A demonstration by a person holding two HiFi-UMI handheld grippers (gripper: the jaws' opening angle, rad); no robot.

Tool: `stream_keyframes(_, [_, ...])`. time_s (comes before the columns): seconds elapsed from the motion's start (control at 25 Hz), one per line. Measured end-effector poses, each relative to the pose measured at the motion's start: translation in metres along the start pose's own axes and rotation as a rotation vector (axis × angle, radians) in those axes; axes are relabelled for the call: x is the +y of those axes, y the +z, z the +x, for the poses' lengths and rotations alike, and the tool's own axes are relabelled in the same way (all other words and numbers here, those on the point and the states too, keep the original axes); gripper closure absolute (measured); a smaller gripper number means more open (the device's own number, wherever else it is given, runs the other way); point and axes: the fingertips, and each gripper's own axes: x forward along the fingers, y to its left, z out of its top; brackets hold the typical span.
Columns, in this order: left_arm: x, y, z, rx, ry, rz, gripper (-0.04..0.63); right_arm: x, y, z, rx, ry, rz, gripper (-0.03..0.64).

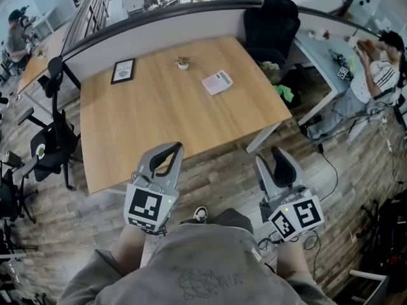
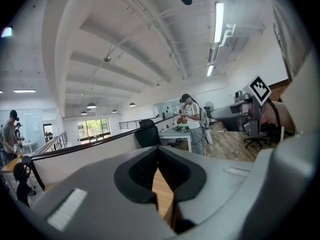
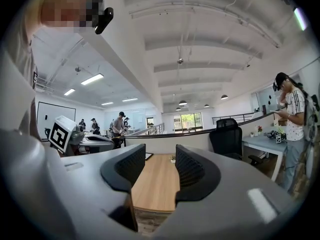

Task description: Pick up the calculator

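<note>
- The calculator (image 1: 217,82) is seen lying flat on the wooden table (image 1: 159,126), in the upper middle of the head view, toward the table's far right part. It is touched by neither gripper.
- A small potted plant (image 1: 183,63) is seen just left of the calculator and slightly higher in the frame. A dark framed picture (image 1: 123,70) lies further left, near the table's far left edge.
- The left gripper (image 1: 176,147) is held in the lower middle of the head view, over the table's near edge and well apart from the calculator.
- In the left gripper view, the left gripper (image 2: 158,151) is shown clenched: its jaws meet at the tips and nothing is held between them. Only a sliver of wood is seen through the gap behind the tips.
- The right gripper (image 1: 267,155) is held at the lower right of the head view, over the plank floor (image 1: 222,170) just off the table's near right corner.
- In the right gripper view, the right gripper (image 3: 160,158) is shown released: its jaws stand apart and nothing is grasped. The table top is framed between them.
- A black office chair (image 1: 270,24) is seen behind the table at the upper right.
- A person in a striped shirt (image 1: 380,68) is seen at the far right edge, by another desk.
</note>
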Motion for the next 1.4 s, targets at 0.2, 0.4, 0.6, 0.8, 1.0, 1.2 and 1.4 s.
stream_keyframes(0.2, [0.014,-0.003,0.03,0.022,0.007,-0.002,0.594,-0.028,-0.004,0.032,0.006,0.005,0.014,0.446])
stream_keyframes(0.4, [0.025,-0.002,0.071,0.025,0.028,0.017,0.594,-0.067,-0.002,0.067,0.0,0.028,0.013,0.446])
stream_keyframes(0.6, [0.043,-0.007,0.118,0.06,0.071,0.021,0.594,-0.111,-0.004,0.116,0.023,0.077,0.033,0.446])
stream_keyframes(0.8, [0.064,0.0,0.163,0.085,0.143,-0.01,0.594,-0.152,0.002,0.162,0.061,0.149,0.041,0.446])
stream_keyframes(1.0, [0.079,0.013,0.209,0.094,0.214,-0.02,0.594,-0.192,0.01,0.204,0.091,0.222,0.027,0.446])
stream_keyframes(1.2, [0.091,0.015,0.245,0.123,0.297,-0.027,0.594,-0.227,0.012,0.24,0.113,0.304,0.018,0.446])
stream_keyframes(1.4, [0.094,0.014,0.265,0.15,0.364,-0.04,0.594,-0.252,0.006,0.262,0.137,0.366,0.017,0.446])
